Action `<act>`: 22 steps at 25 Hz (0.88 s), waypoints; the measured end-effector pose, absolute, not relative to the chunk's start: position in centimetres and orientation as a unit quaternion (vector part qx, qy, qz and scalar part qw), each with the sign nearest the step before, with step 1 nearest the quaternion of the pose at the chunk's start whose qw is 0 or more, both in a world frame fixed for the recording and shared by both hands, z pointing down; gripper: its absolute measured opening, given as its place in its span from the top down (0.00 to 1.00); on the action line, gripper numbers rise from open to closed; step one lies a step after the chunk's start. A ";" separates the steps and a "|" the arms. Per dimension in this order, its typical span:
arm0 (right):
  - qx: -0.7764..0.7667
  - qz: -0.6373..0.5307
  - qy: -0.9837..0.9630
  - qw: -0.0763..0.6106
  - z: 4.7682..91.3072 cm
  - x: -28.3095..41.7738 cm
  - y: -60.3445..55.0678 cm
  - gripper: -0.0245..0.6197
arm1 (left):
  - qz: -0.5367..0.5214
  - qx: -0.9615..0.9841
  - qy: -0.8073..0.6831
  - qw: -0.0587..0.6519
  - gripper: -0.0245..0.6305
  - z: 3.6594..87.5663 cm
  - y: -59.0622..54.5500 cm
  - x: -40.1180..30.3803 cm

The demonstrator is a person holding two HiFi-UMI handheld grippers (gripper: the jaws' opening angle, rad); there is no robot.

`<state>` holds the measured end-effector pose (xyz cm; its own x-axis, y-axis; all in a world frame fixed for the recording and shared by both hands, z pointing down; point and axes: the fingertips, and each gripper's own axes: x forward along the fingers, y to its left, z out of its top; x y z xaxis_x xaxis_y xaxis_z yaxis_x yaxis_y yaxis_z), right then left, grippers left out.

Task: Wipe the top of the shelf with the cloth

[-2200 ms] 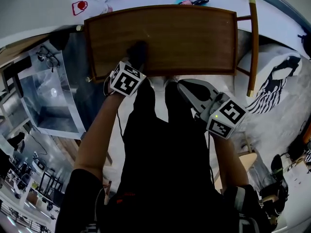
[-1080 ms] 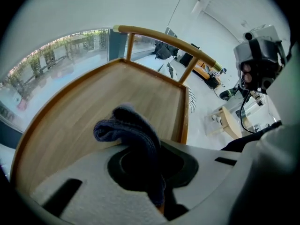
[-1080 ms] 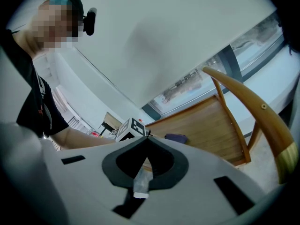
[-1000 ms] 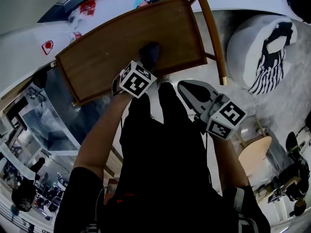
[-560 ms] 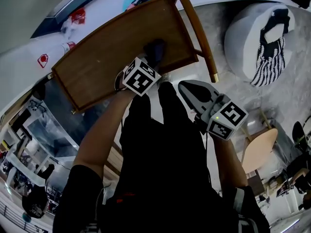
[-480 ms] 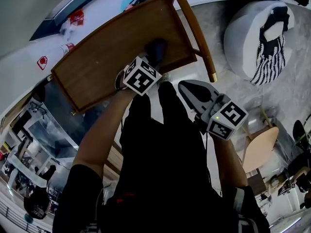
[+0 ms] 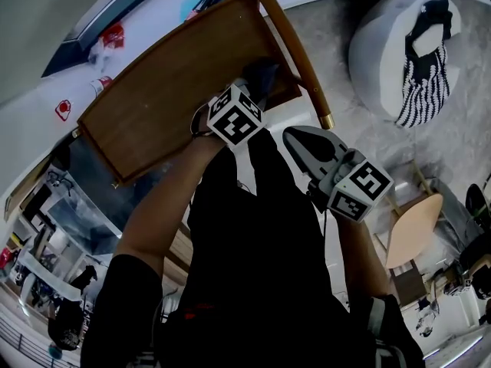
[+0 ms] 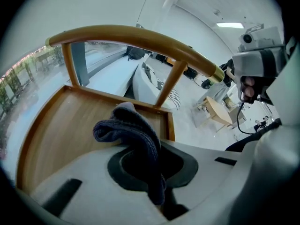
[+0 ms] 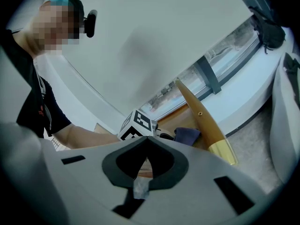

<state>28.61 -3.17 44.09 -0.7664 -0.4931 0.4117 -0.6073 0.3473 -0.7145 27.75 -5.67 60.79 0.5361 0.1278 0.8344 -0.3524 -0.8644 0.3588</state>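
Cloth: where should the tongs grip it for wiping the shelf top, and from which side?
Pinch one end, coming from the shelf's near edge, as the left tongs do now. The cloth is a soft knit wad, so its folded bulk sticks out ahead of the jaws over the shelf top, clear of the curved rail.

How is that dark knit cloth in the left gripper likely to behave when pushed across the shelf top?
Probably floppy: the cloth droops in folds from the left gripper, whose jaws are shut on it. Its chunky knit likely drags on the wooden shelf top, so it may bunch. It looks light.
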 end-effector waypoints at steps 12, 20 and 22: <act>0.334 0.455 -0.823 0.064 43.5 28.7 -3.4 0.95 | 0.462 0.851 -0.039 0.248 0.89 59.7 -4.6 30.4; 0.307 0.433 -0.845 0.068 41.4 26.3 -4.8 0.95 | 0.367 0.880 -0.047 0.298 0.89 54.1 -5.3 29.0; 0.302 0.423 -0.852 0.066 40.4 25.4 -5.4 0.95 | 0.322 0.893 -0.057 0.309 0.89 51.9 -5.8 27.9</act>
<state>25.44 -5.41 40.39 -0.8091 -0.4584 0.3677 -0.5700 0.4600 -0.6808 27.89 -5.77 51.89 0.7863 0.0976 0.6101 -0.3008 -0.8021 0.5159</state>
